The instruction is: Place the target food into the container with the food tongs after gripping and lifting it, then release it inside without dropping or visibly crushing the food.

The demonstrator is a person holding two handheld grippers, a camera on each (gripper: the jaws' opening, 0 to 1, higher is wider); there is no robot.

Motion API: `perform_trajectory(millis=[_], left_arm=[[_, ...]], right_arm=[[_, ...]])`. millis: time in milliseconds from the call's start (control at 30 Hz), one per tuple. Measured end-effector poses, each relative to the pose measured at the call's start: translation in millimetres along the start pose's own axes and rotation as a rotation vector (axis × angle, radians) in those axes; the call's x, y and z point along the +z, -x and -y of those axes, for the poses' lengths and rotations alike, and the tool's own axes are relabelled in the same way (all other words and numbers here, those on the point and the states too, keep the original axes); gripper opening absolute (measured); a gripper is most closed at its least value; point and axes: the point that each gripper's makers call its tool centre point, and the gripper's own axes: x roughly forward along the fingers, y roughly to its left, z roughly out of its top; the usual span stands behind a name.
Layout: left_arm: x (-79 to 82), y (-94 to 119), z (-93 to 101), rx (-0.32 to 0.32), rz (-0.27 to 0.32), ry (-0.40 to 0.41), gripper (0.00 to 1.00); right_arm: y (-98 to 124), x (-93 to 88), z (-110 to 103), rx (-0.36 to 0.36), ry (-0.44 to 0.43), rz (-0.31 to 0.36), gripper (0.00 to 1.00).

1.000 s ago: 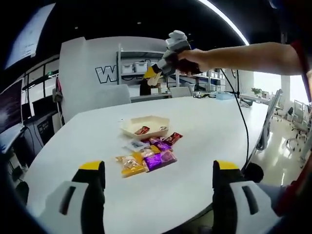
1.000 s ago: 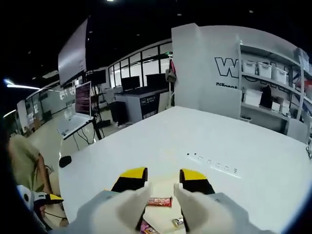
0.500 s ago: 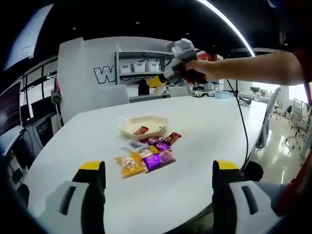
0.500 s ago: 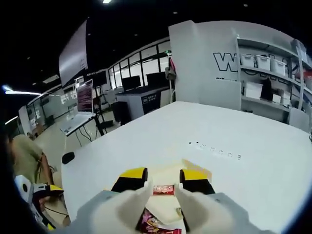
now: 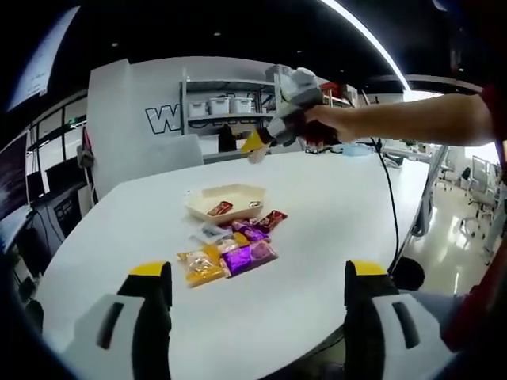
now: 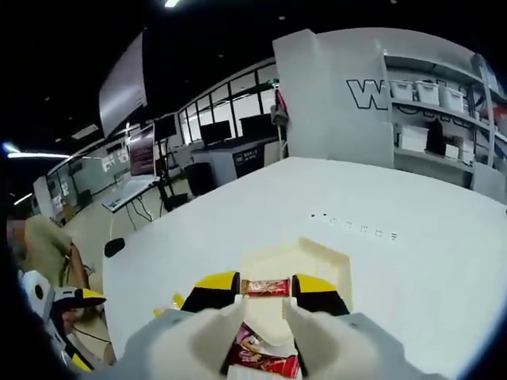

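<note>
Cream container (image 5: 225,203) on desk (image 5: 333,237); right gripper (image 6: 265,289) jaws narrowed, apparently empty; left gripper (image 5: 257,277) jaws released; approach wrapped snacks (image 5: 230,253) slowly, squeeze lightly.

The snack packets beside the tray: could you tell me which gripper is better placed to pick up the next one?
Right. The right gripper hangs above the tray and snack packets; the left gripper sits at the near table edge, open.

The left gripper (image 5: 257,294) sits low, its yellow-tipped fingers (image 5: 149,271) spread wide apart with nothing between them. The right gripper (image 5: 255,147), held aloft in a hand (image 5: 326,125) on an outstretched bare forearm (image 5: 420,119), points downward; in the right gripper view its fingers (image 6: 215,283) stand a narrow gap apart.
</note>
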Motion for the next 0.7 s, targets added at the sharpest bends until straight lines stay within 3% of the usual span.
perform_trajectory(millis=[700], left_arm=[[-2.1,0.9,1.3,0.002,-0.003,-0.001,0.88]], right_arm=[[-9.9,-71.8,-4.1,0.040,-0.054,-0.088,0.20]])
